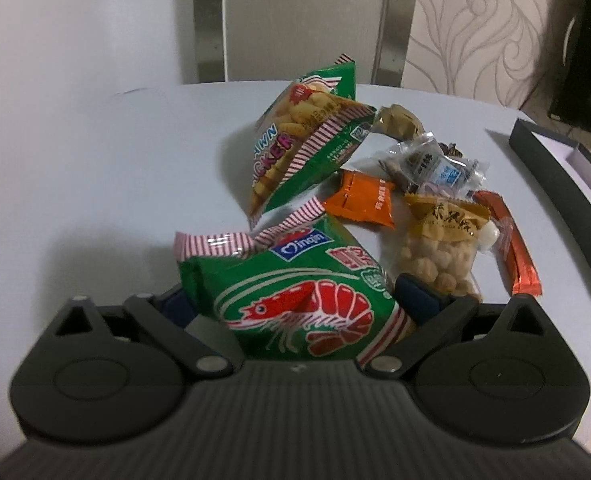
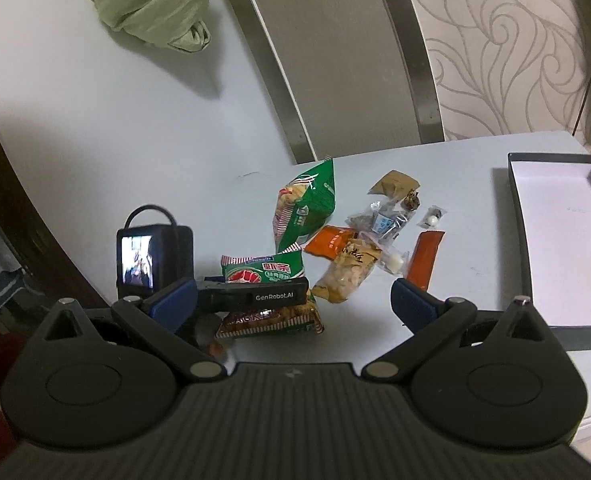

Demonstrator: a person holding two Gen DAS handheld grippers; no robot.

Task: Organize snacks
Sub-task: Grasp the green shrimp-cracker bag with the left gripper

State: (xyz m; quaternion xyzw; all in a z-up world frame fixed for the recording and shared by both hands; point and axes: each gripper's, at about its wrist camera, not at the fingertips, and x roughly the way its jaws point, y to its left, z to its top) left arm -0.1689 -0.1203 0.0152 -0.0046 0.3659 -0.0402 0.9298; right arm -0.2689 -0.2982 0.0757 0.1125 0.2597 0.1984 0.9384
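Observation:
My left gripper (image 1: pixel 295 300) is shut on a green prawn-cracker bag (image 1: pixel 295 292), also seen in the right wrist view (image 2: pixel 263 272), held just above the table. A second green prawn-cracker bag (image 1: pixel 295 140) stands tilted behind it. To its right lie an orange packet (image 1: pixel 361 200), a clear bag of round puffs (image 1: pixel 439 256), a red stick packet (image 1: pixel 511 248), clear wrapped sweets (image 1: pixel 435 164) and a gold packet (image 1: pixel 399 120). My right gripper (image 2: pixel 291 300) is open and empty, in front of the pile. Another snack pack (image 2: pixel 271 322) lies under the left gripper.
An open dark box with a white inside (image 2: pixel 559 232) lies at the right of the white table (image 2: pixel 467 184), also seen in the left wrist view (image 1: pixel 567 184). A chair back (image 2: pixel 335 60) stands behind the table. A green cloth bundle (image 2: pixel 151 0) hangs on the wall.

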